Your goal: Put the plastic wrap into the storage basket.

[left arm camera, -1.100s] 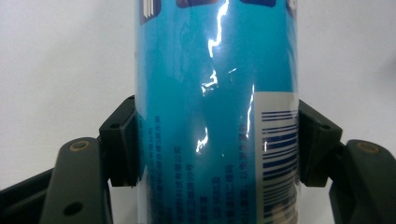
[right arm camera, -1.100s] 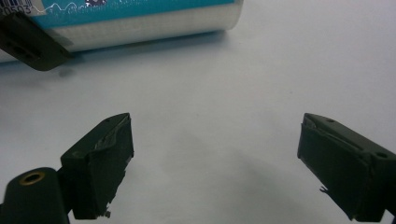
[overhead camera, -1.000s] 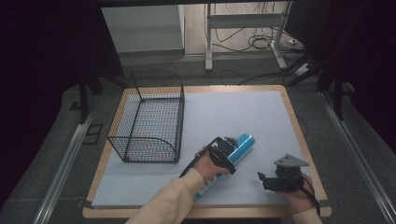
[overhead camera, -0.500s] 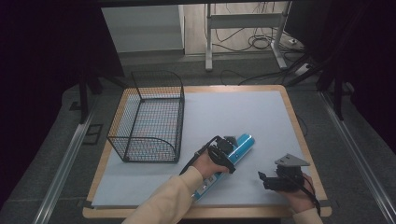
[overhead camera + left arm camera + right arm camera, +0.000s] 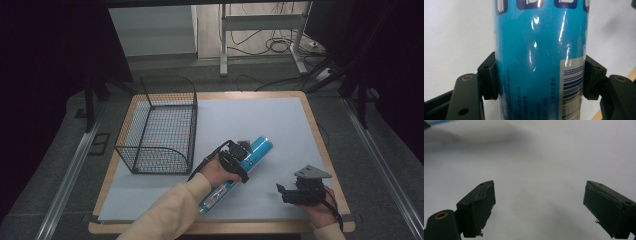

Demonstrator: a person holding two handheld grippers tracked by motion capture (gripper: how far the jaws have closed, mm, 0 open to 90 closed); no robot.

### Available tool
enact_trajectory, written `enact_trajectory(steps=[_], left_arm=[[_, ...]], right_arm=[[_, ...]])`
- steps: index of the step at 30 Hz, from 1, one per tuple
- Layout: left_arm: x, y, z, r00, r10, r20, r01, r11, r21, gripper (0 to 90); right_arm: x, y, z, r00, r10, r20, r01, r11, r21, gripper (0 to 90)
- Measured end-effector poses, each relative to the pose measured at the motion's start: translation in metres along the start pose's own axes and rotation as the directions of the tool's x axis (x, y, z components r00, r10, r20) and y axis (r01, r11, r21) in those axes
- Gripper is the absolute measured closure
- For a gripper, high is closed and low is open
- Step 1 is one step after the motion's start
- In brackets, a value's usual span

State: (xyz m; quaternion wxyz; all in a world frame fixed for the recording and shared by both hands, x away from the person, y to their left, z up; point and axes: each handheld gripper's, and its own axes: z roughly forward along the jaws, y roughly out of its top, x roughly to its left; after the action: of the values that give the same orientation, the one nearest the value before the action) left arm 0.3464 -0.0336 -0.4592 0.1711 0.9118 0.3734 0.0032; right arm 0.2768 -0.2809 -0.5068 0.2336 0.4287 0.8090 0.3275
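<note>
A long blue can point(image 5: 257, 149) lies slantwise near the middle of the white sheet, its far end toward the upper right. My left gripper point(image 5: 239, 156) is shut across the can's middle, held by a hand in a cream sleeve. In the left gripper view the blue can point(image 5: 540, 60) with a barcode label stands between both black pads point(image 5: 489, 77), which press on its sides. My right gripper point(image 5: 283, 192) rests at the front right of the table, pointing left. In the right gripper view its jaws stand wide apart over the bare sheet, so the right gripper point(image 5: 539, 205) is open.
A black wire basket point(image 5: 160, 127) stands on the left part of the table. The wooden table edge point(image 5: 220, 227) runs along the front. Beyond the table are a desk frame point(image 5: 260, 22) and loose cables on the floor.
The left hand has lifted slightly with the can in its jaws; the can's far end sits a little higher in the picture. The right gripper has stayed where it was.
</note>
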Motion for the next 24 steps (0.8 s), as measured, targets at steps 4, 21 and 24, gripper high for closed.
enact_trajectory(steps=[4, 21, 24], left_arm=[[0.002, 0.001, -0.008, 0.9999, 0.010, -0.012, -0.010, 0.9999, 0.010, 31.3], [0.004, 0.008, -0.022, 0.9992, 0.025, -0.030, -0.024, 0.9995, 0.020, 31.3], [0.006, 0.009, -0.025, 0.9991, 0.024, -0.033, -0.024, 0.9996, 0.016, 31.4]], right_arm=[[0.000, 0.000, 0.000, 1.0000, 0.001, 0.002, -0.001, 1.000, 0.000, 11.0], [0.000, 0.000, 0.000, 1.0000, 0.000, 0.002, 0.000, 1.000, -0.002, 11.0], [0.000, 0.000, 0.000, 1.0000, 0.000, 0.002, 0.000, 1.000, -0.002, 11.0]])
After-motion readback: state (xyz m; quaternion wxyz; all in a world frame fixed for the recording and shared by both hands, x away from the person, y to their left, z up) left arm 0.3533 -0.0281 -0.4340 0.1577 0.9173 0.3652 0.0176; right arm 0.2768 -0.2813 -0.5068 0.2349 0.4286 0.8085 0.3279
